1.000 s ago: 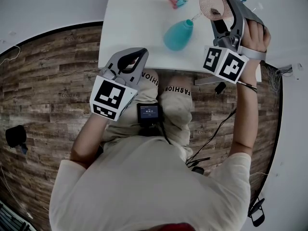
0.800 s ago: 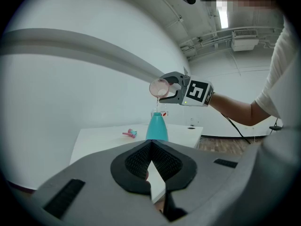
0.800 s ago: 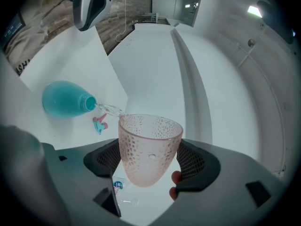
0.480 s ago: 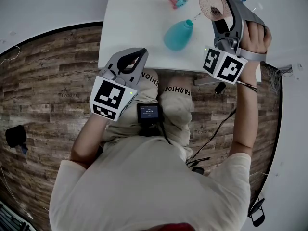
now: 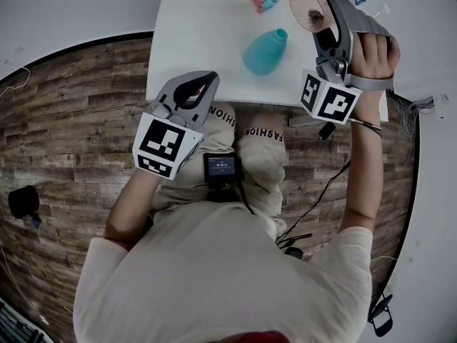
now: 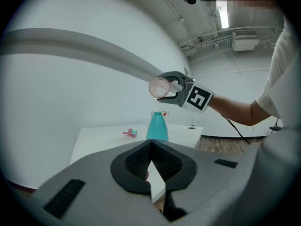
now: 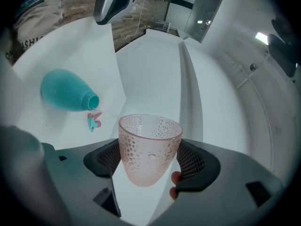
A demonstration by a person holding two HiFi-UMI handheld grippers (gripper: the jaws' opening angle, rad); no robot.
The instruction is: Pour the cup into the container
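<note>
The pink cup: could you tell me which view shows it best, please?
The right gripper view: the pink cup fills the centre, held in the right gripper, dimples clear. The head view shows mainly its mouth; the left gripper view shows it small and far off.

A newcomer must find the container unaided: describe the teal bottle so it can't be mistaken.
Start at the white table before the person. Toward its near edge stands the teal bottle, under the tilted pink cup in the right gripper. Its upright solid-teal body and narrow open neck set it apart from the small pink-and-teal piece lying flat beyond it.
</note>
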